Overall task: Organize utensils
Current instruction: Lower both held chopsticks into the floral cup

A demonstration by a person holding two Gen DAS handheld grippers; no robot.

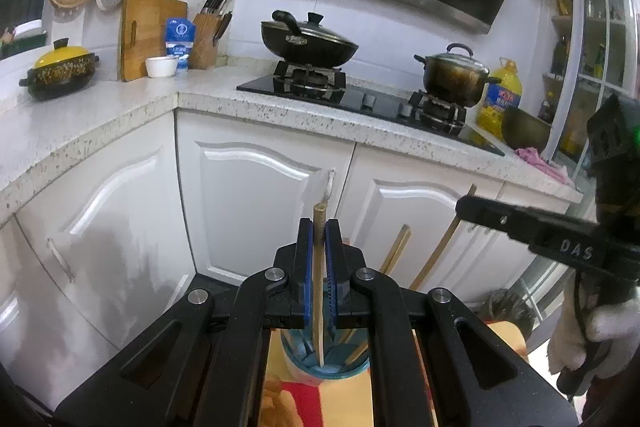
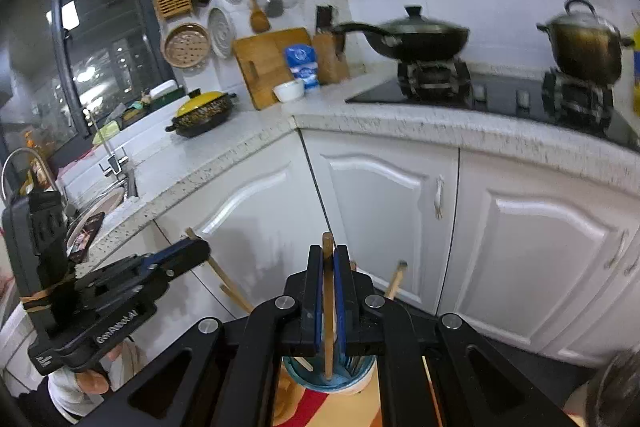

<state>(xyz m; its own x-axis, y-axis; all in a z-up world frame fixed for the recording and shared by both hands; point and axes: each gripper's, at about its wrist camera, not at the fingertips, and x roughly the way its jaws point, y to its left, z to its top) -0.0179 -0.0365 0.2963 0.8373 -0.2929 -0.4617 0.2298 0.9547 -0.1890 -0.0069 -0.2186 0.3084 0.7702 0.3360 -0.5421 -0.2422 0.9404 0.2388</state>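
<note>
Both grippers were clamped on utensils over the same container. The left gripper (image 1: 319, 235), black with blue pads, had its jaws closed on a pale bamboo chopstick (image 1: 319, 287) that stood nearly upright, its top end poking above the fingertips and its lower end inside a round blue-rimmed utensil holder (image 1: 324, 367) directly below. The right gripper (image 2: 328, 267), same build, was pinched shut on a darker wooden stick (image 2: 328, 307) — also near vertical, lower tip reaching down into the blue-rimmed holder (image 2: 332, 383). More wooden sticks (image 1: 396, 251) leaned out of the holder at angles, toward the white cabinet doors (image 1: 256, 203) behind. The holder sat on a yellow-and-red surface (image 1: 320, 407); what that surface is could not be made out. In the left wrist view the right gripper entered from the right edge, held by a white-gloved hand (image 1: 600, 331). Behind: a speckled stone countertop (image 1: 280, 107) — carrying a black lidded wok (image 1: 308, 41) and a steel pot (image 1: 454, 75) on a gas hob.
</note>
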